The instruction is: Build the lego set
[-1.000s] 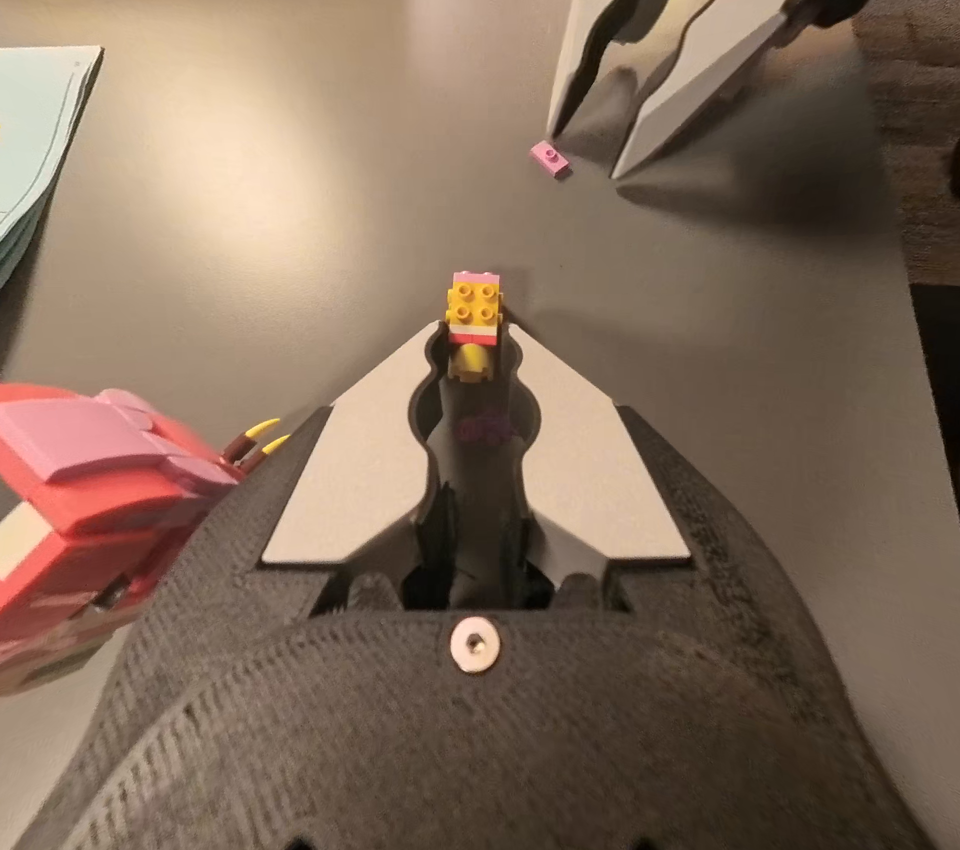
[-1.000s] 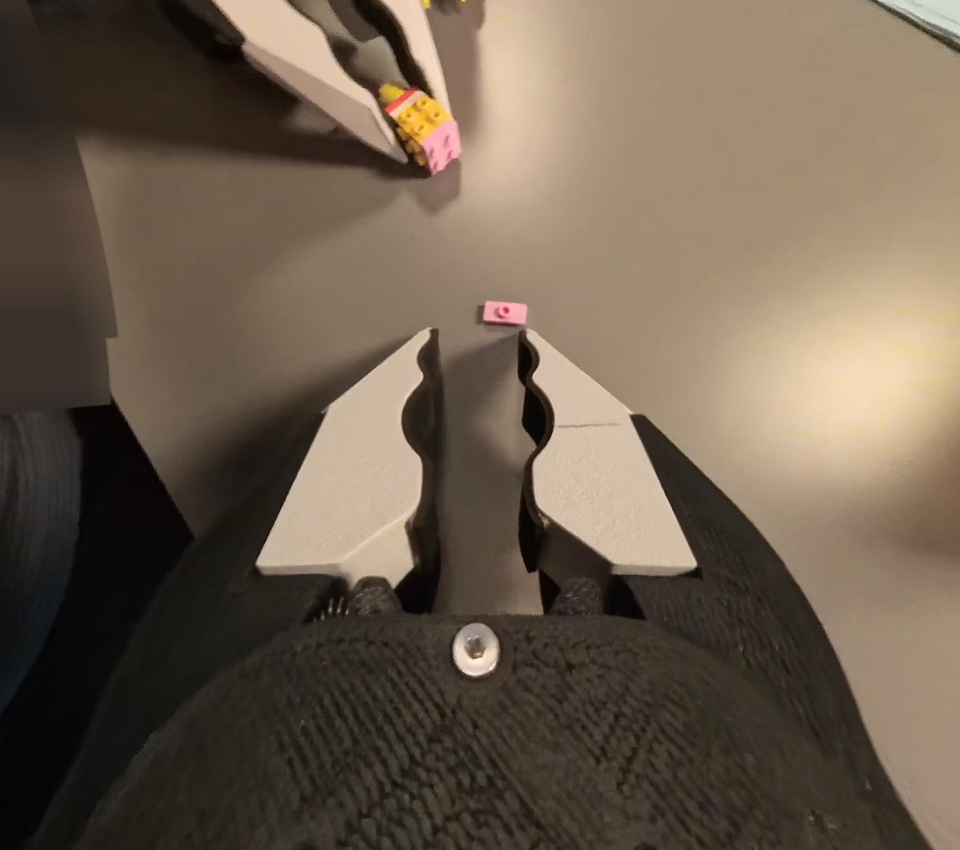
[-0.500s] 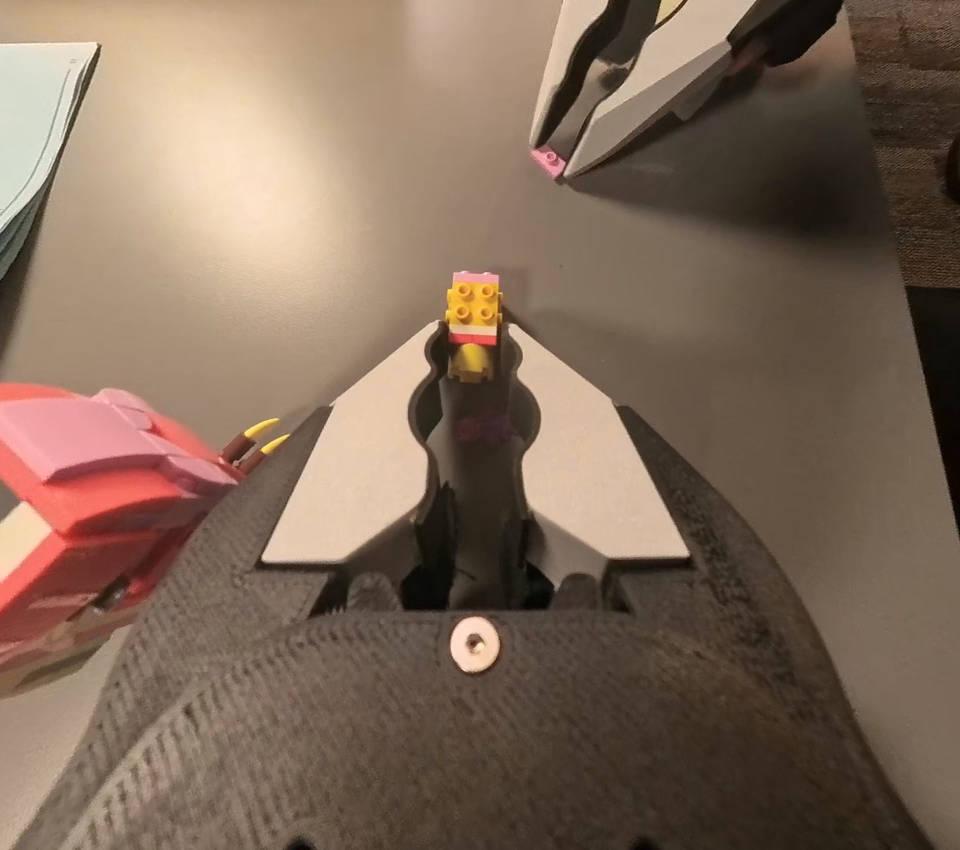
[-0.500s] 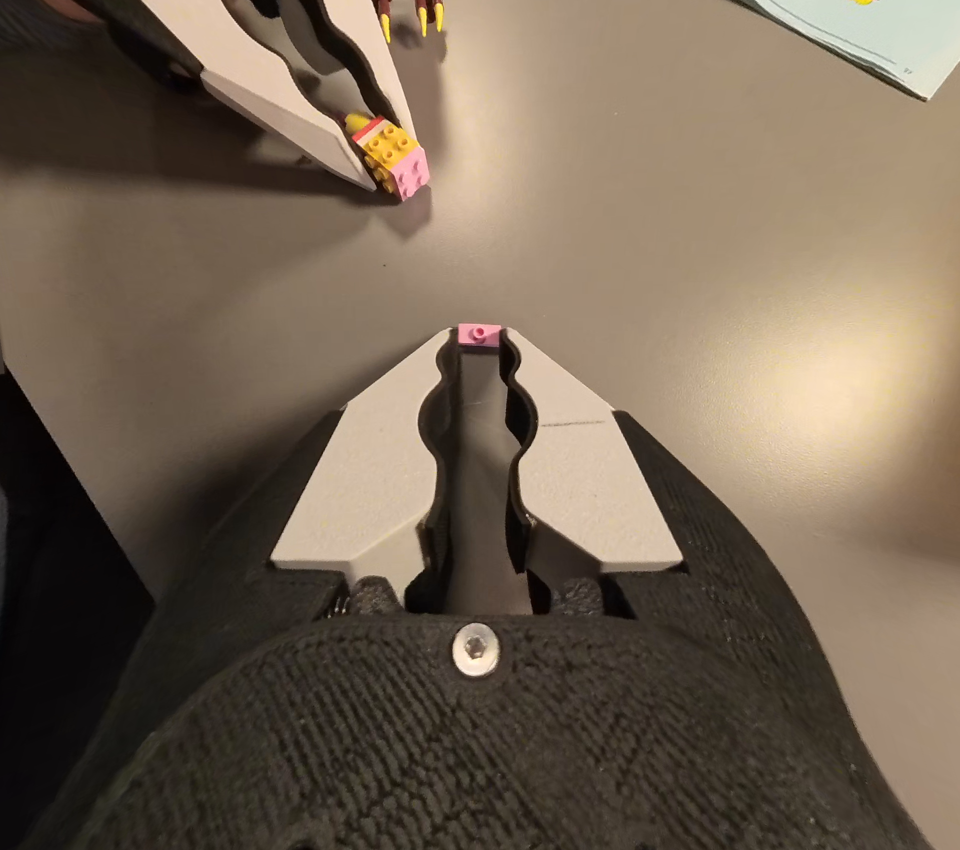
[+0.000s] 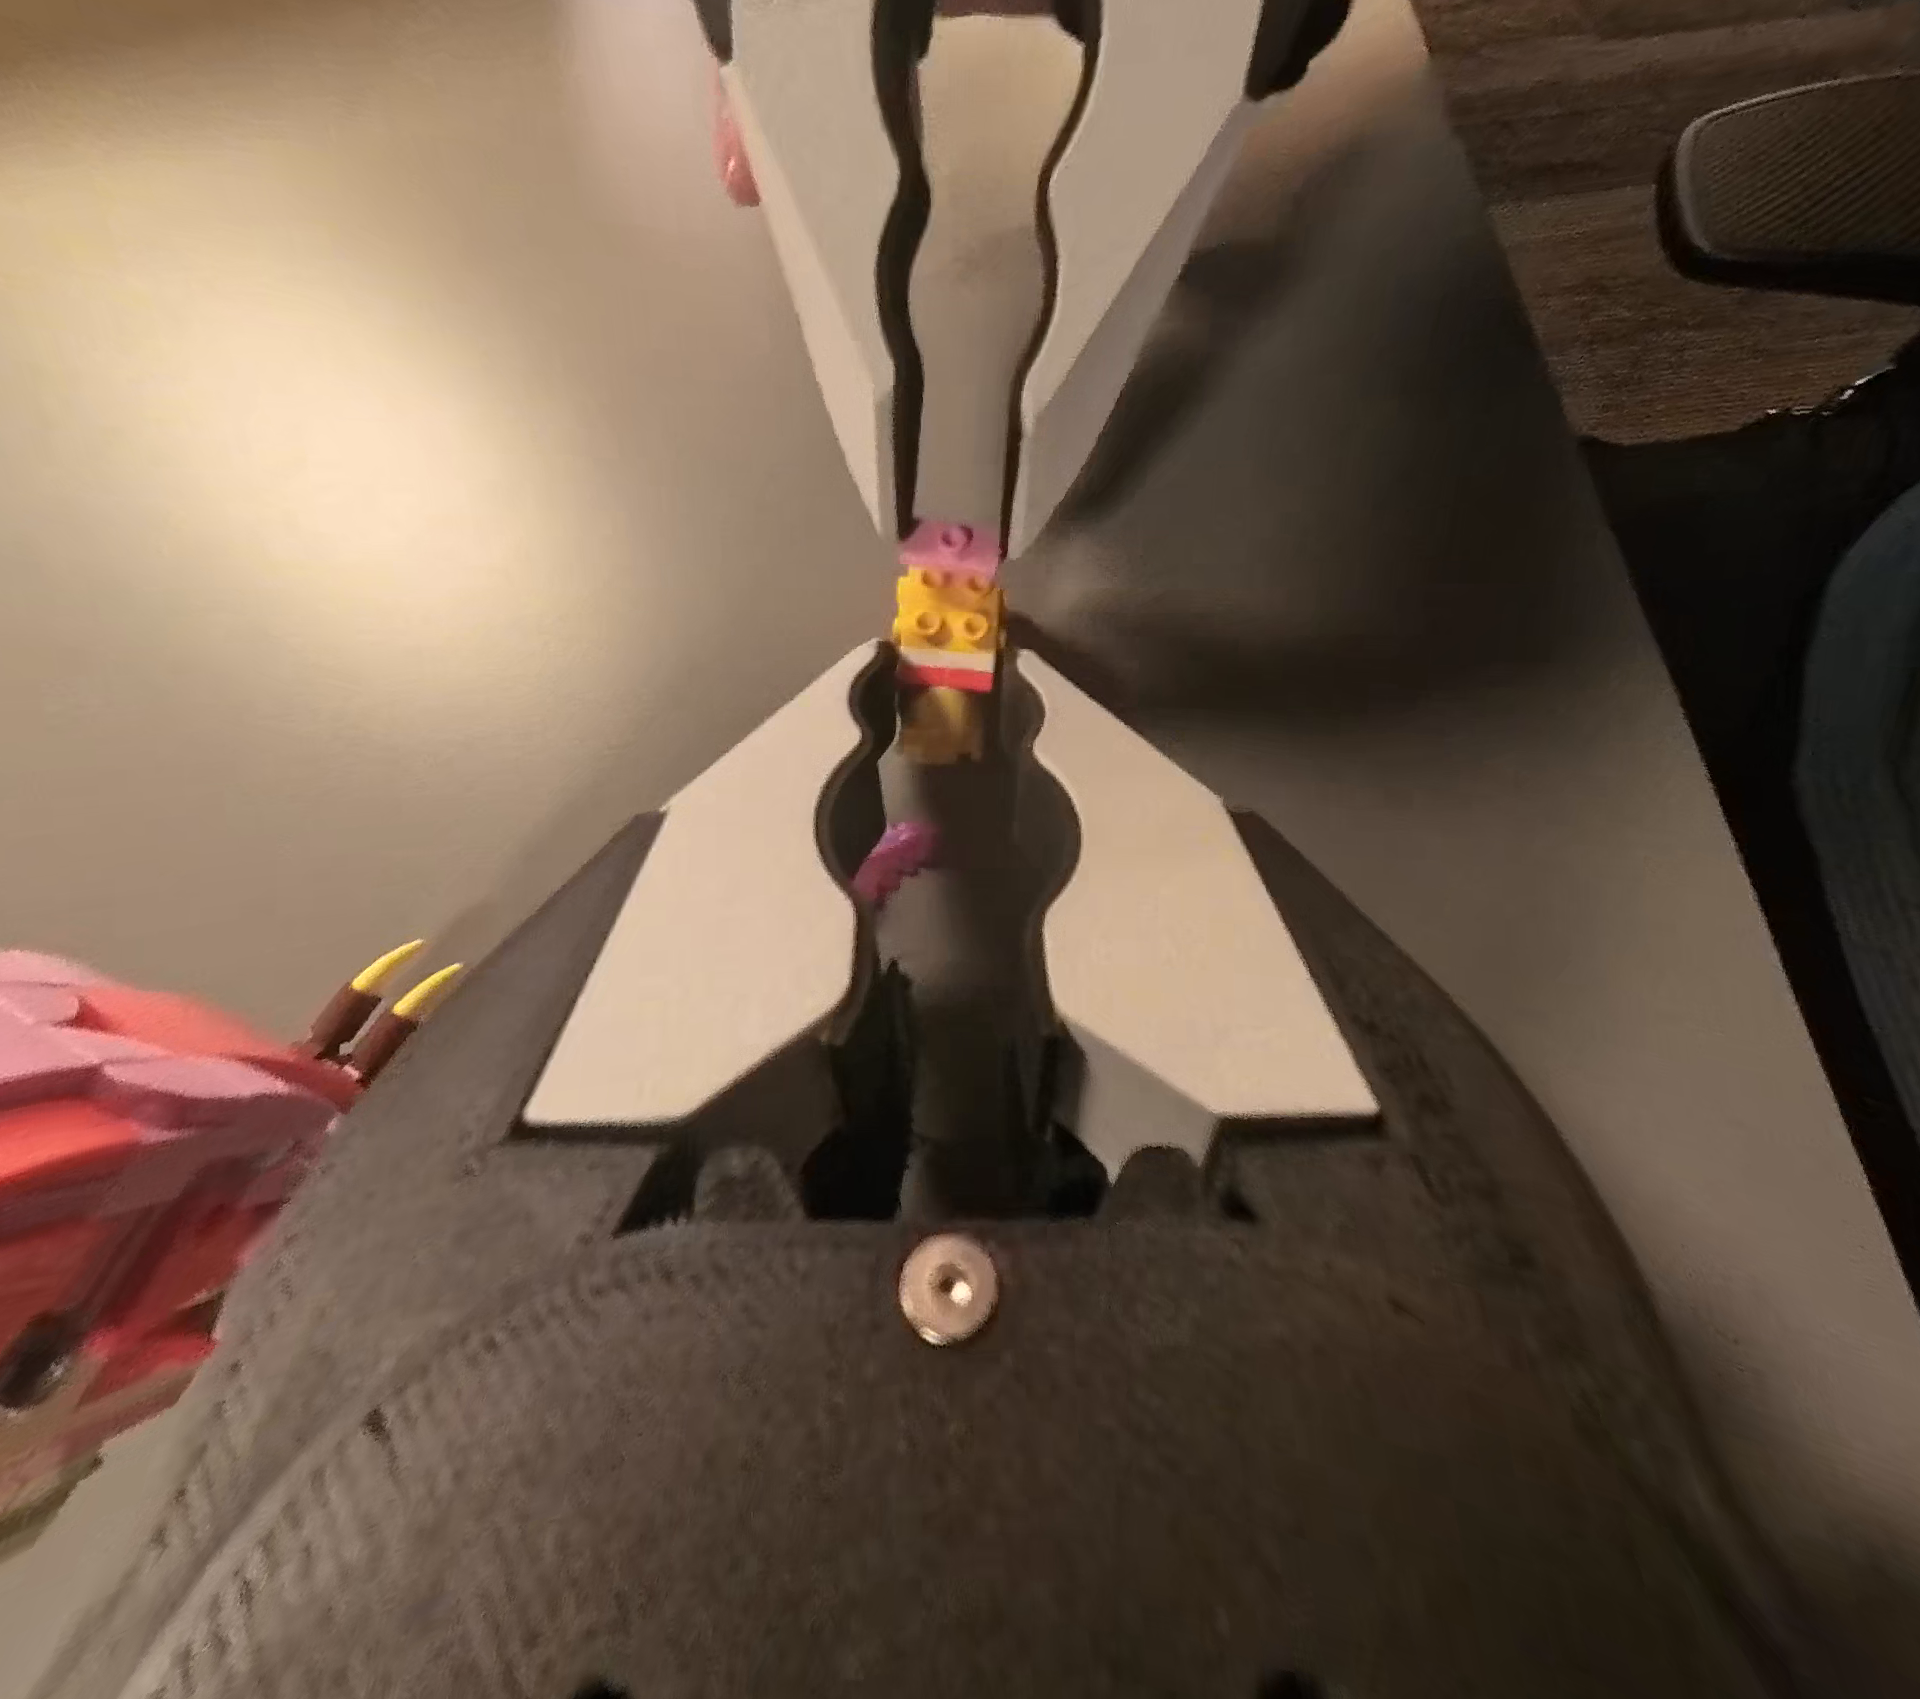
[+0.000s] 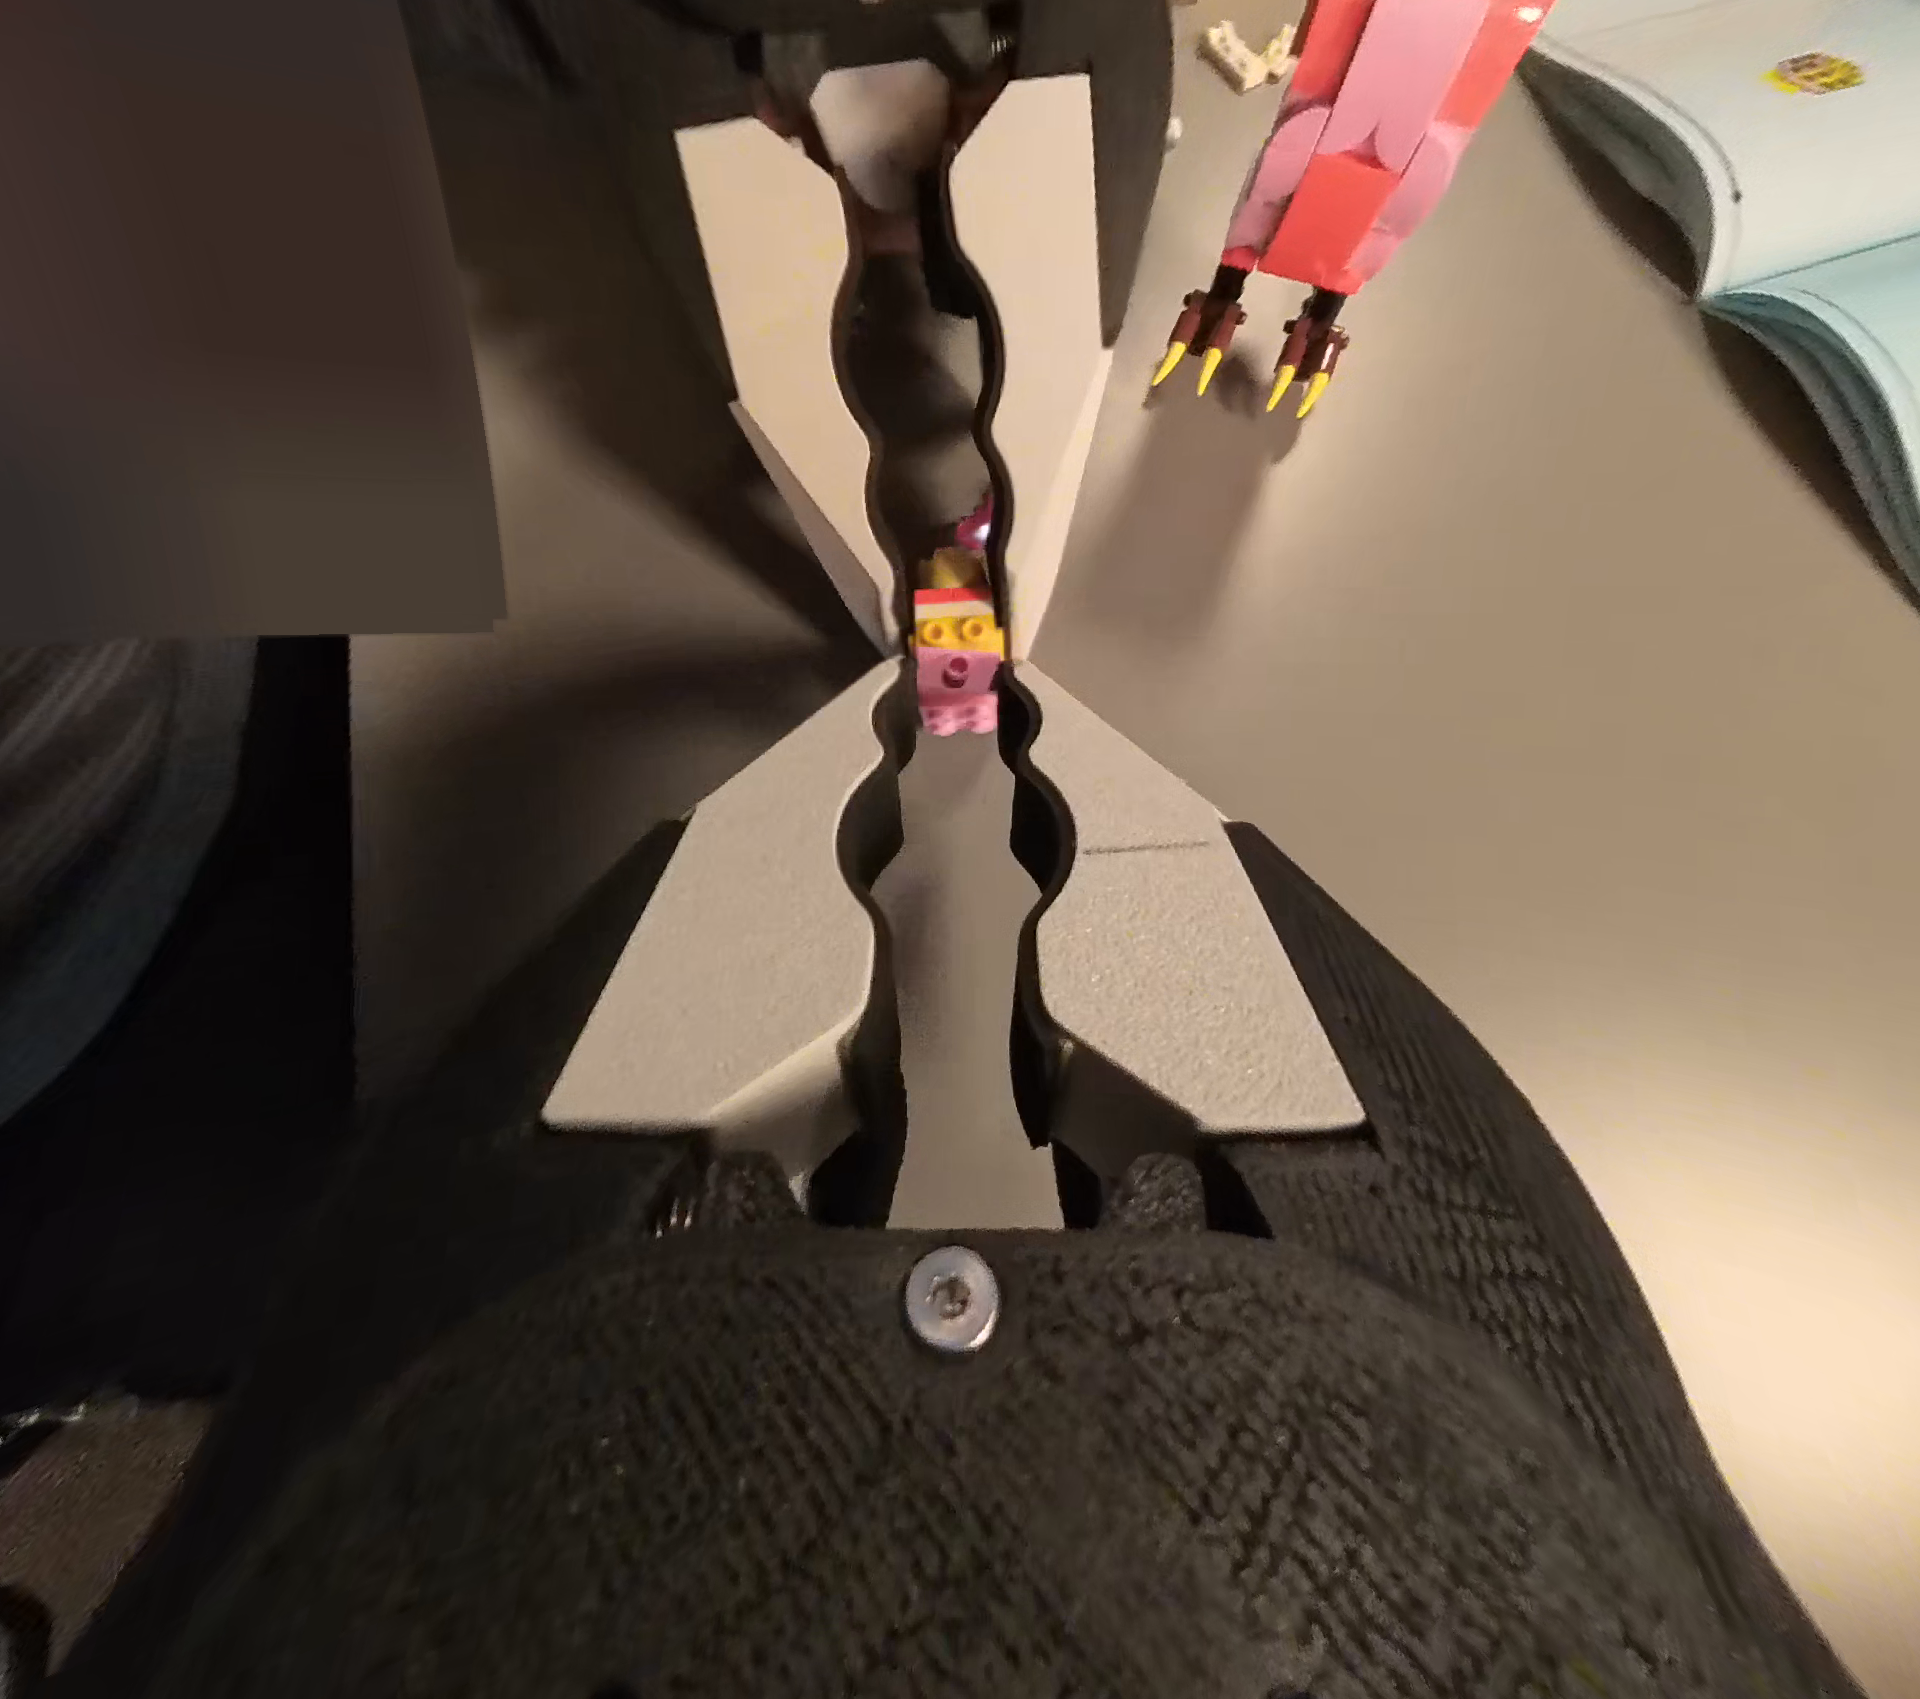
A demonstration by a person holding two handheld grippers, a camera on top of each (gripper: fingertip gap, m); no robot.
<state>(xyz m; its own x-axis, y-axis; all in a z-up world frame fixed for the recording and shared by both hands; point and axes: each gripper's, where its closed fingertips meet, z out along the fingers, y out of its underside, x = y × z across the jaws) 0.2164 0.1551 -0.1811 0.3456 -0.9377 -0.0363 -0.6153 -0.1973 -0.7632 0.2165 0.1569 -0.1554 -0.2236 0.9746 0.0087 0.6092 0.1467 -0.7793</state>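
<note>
The left tool (image 5: 951,662) clamps a small yellow, white and red brick stack (image 5: 951,626). The right tool (image 6: 951,699), facing it tip to tip, pinches a small pink studded plate (image 6: 954,683) against the stack's far end, above the grey table (image 5: 364,402). A red-and-pink clawed brick model (image 6: 1382,122) stands nearby.

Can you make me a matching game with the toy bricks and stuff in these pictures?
Things:
1. pink plate
2. yellow brick stack
3. red and pink brick model
4. light blue booklet

Places:
A. lying open at the table's edge
B. standing on the table, yellow claws forward
C. pinched in the right gripper's tips
D. pinched in the left gripper's tips

Pairs: 1-C, 2-D, 3-B, 4-A
</note>
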